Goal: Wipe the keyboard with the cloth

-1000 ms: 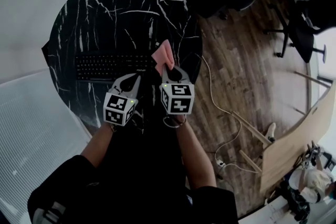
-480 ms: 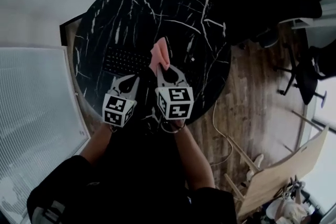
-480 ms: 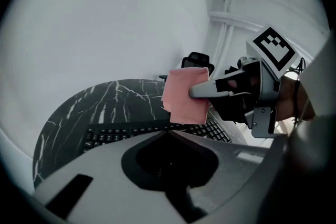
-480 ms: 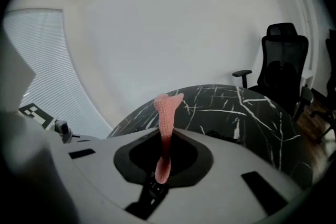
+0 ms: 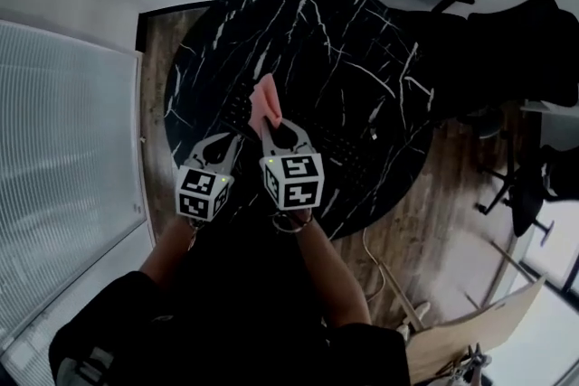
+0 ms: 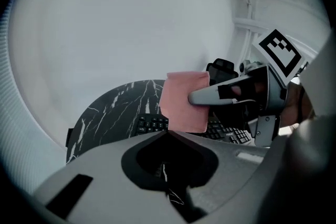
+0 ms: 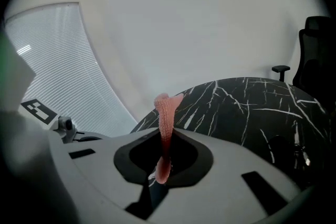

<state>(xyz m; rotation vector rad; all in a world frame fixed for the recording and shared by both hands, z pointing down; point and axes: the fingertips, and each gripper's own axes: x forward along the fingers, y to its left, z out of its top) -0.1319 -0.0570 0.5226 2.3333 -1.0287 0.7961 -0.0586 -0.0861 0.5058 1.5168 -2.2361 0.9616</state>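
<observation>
A black keyboard [image 5: 346, 153] lies slantwise on the round black marble table [image 5: 308, 32], its middle hidden under my grippers. My right gripper [image 5: 271, 129] is shut on a pink cloth [image 5: 268, 101], which stands up past its fingertips above the keyboard. The cloth [image 7: 165, 113] shows edge-on between the jaws in the right gripper view. My left gripper [image 5: 236, 138] hangs just to the left, its jaws together with nothing in them. In the left gripper view the cloth [image 6: 184, 102] hangs in front of the keyboard [image 6: 151, 124], held by the right gripper's fingers [image 6: 210, 95].
Dark office chairs [image 5: 507, 41] stand past the table's right side on a wooden floor [image 5: 452, 221]. A white slatted panel [image 5: 63, 149] fills the left. A pale cable [image 5: 369, 259] trails on the floor near the table's lower right edge.
The head view has swung, so the table and keyboard now sit turned and further right. Both grippers stay close together over the keyboard, the right one still shut on the cloth.
</observation>
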